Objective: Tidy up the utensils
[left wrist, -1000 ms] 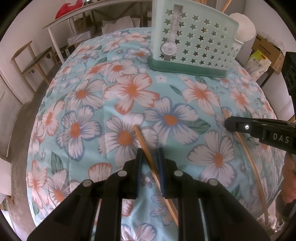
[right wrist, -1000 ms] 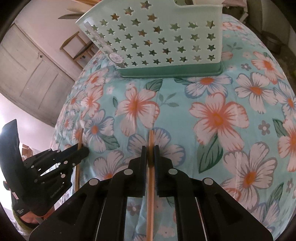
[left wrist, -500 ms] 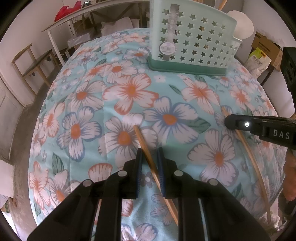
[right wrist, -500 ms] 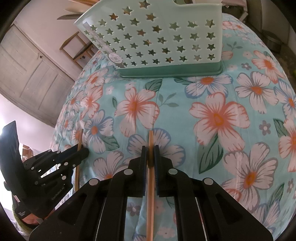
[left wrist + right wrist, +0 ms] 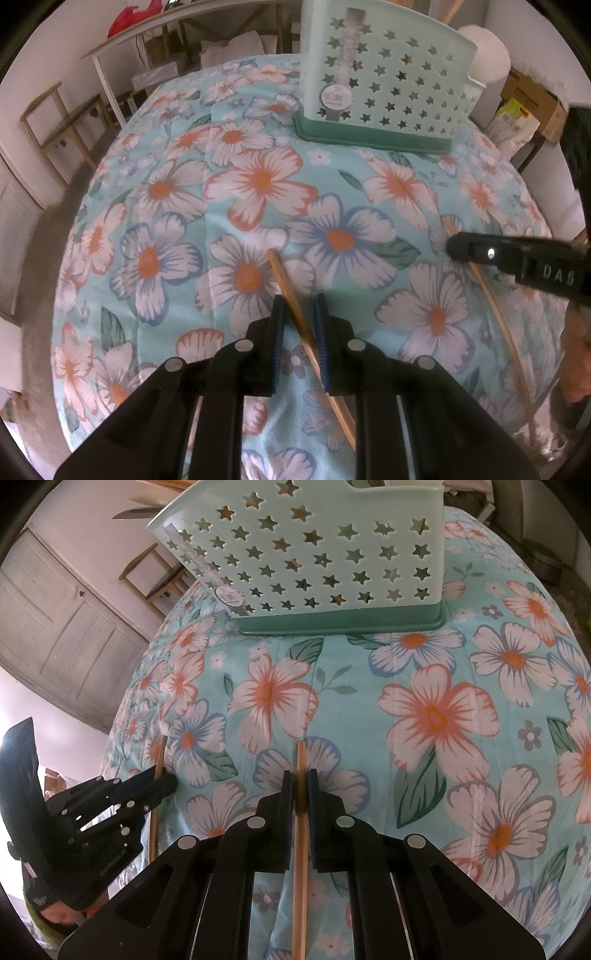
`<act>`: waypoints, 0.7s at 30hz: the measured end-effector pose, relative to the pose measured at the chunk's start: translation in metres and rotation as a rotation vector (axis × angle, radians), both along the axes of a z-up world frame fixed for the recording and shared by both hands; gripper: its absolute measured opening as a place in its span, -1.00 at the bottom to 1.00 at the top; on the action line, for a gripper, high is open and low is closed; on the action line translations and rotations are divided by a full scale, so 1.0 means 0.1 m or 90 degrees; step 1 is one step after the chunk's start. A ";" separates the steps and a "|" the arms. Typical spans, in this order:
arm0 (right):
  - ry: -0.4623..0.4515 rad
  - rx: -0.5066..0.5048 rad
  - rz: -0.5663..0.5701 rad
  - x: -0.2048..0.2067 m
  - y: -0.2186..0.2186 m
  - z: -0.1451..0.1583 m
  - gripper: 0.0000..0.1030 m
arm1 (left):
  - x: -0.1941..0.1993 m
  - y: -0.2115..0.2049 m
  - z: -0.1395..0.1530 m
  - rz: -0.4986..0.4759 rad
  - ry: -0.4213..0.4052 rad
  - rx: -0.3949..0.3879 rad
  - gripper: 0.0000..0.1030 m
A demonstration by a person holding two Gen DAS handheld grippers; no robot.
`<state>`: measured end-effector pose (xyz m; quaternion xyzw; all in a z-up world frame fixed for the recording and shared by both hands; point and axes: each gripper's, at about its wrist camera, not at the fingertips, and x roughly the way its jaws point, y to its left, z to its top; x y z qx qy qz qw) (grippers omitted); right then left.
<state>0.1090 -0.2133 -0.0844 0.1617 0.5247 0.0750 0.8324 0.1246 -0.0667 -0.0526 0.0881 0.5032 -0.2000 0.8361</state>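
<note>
Both grippers straddle chopsticks lying on the flowered tablecloth [image 5: 147, 206]: the left gripper [image 5: 299, 325] has its jaws apart around one chopstick [image 5: 295, 314] crossing diagonally, while the right gripper [image 5: 300, 805] has closed almost onto another chopstick [image 5: 300, 830] running straight along its fingers. Ahead of both stands the star-holed basket [image 5: 332, 554], slightly nearer the right.

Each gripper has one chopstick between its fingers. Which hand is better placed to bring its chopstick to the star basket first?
Right, probably. The right gripper is nearly shut on its chopstick, which runs straight between the fingers. The left gripper stands wider, its chopstick lies slanted across the gap. The basket is ahead of both.
</note>
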 end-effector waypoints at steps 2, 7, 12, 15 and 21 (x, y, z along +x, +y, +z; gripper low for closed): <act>0.000 0.000 -0.002 0.01 0.00 -0.01 -0.86 | 0.08 0.07 -0.01 0.008 0.019 -0.035 -0.70; -0.001 -0.006 -0.006 0.02 0.03 -0.02 -0.86 | 0.23 0.25 -0.04 0.027 0.054 -0.114 -0.70; -0.010 -0.003 -0.017 0.01 0.02 -0.02 -0.92 | 0.30 0.36 -0.02 0.041 0.069 -0.145 -0.79; -0.023 0.003 -0.021 0.00 0.00 0.01 -0.92 | 0.29 0.41 0.07 0.042 0.063 -0.155 -0.80; -0.061 -0.001 -0.025 -0.06 -0.08 0.17 -0.92 | 0.27 0.52 0.54 0.032 0.027 -0.235 -0.86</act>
